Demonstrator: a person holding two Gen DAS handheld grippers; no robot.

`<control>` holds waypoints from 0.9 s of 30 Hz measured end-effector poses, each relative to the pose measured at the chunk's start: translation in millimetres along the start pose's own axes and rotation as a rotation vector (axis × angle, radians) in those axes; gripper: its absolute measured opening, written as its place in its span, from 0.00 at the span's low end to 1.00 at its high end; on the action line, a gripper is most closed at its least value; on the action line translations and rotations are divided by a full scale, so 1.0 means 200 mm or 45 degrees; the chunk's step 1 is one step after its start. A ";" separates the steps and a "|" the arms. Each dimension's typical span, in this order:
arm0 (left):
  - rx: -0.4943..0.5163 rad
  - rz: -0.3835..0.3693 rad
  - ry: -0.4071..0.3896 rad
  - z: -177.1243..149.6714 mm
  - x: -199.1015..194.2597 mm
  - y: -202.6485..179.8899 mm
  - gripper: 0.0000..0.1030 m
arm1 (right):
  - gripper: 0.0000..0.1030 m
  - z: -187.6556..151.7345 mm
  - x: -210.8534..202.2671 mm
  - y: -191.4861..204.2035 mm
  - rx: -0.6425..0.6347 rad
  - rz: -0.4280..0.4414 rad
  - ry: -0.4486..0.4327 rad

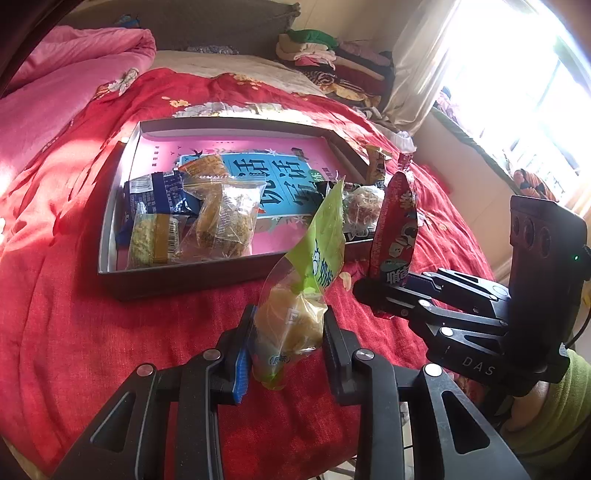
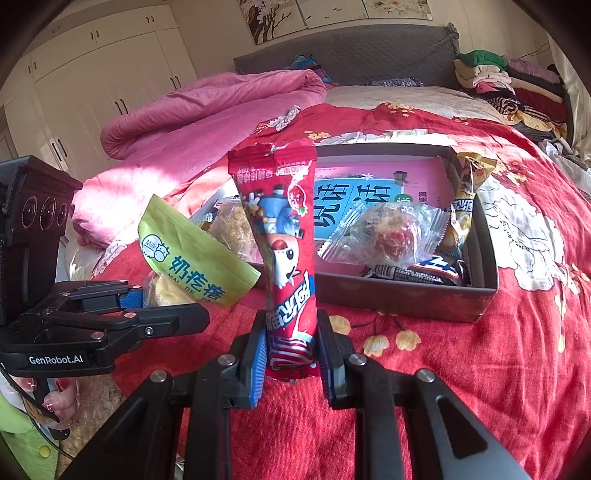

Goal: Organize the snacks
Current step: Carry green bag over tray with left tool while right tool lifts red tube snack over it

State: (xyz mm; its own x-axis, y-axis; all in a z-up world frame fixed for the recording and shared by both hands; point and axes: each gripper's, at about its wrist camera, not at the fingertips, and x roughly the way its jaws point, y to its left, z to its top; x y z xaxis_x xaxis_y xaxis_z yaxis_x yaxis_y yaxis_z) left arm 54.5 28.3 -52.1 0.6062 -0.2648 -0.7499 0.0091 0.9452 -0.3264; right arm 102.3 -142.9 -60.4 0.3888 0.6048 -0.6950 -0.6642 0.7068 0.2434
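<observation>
A red floral bedspread (image 1: 92, 332) carries a shallow grey cardboard box (image 1: 177, 278) of snacks. The left tongs (image 1: 288, 343) clamp a green-and-clear plastic snack packet (image 1: 314, 266). The right tongs (image 2: 291, 354) pinch a tall red foil snack packet (image 2: 280, 229).

Bedroom in a lived-in home. Work laid out on a bed under a red floral quilt (image 2: 461, 350), with a rolled pink duvet (image 2: 207, 110) bunched toward its far left corner and a grey padded headboard (image 2: 351, 51) along the far edge. Folded clothes (image 2: 495, 77) piled at the far right corner against the headboard. White built-in wardrobes (image 2: 92, 74) with dark handles along the left wall, floral pictures (image 2: 295, 14) hung above the headboard. Sunlit window (image 1: 517, 92) with a pale curtain (image 1: 417, 62) on the right side. Shallow cardboard box (image 1: 177, 280) of wrapped snacks set on the quilt.
</observation>
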 end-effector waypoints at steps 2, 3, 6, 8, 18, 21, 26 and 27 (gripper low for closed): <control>-0.008 -0.005 -0.011 0.01 -0.01 0.00 0.33 | 0.24 0.01 -0.02 0.00 0.005 0.007 -0.019; -0.011 -0.008 -0.018 0.01 -0.02 0.00 0.33 | 0.24 0.01 -0.04 0.00 0.007 0.008 -0.031; -0.011 -0.014 -0.043 0.04 -0.04 -0.01 0.33 | 0.24 0.03 -0.08 -0.02 0.019 -0.005 -0.069; -0.011 -0.016 -0.056 0.07 -0.05 -0.02 0.33 | 0.24 0.04 -0.10 -0.04 0.028 -0.022 -0.094; -0.038 -0.009 -0.113 0.18 -0.03 -0.03 0.33 | 0.24 0.09 -0.22 -0.20 0.112 -0.109 -0.190; -0.036 -0.002 -0.122 0.20 -0.01 -0.04 0.33 | 0.24 0.09 -0.24 -0.26 0.145 -0.144 -0.212; -0.048 0.007 -0.127 0.24 0.03 -0.04 0.33 | 0.24 0.10 -0.26 -0.34 0.204 -0.203 -0.219; -0.048 0.007 -0.128 0.25 0.03 -0.05 0.33 | 0.24 0.10 -0.26 -0.36 0.215 -0.209 -0.220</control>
State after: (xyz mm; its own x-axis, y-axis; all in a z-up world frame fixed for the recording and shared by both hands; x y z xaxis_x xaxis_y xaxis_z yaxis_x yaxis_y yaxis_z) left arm 97.7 27.3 -25.9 0.6830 -0.2373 -0.6908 -0.0235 0.9382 -0.3454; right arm 142.6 -217.0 -28.5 0.5951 0.5206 -0.6122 -0.4734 0.8427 0.2564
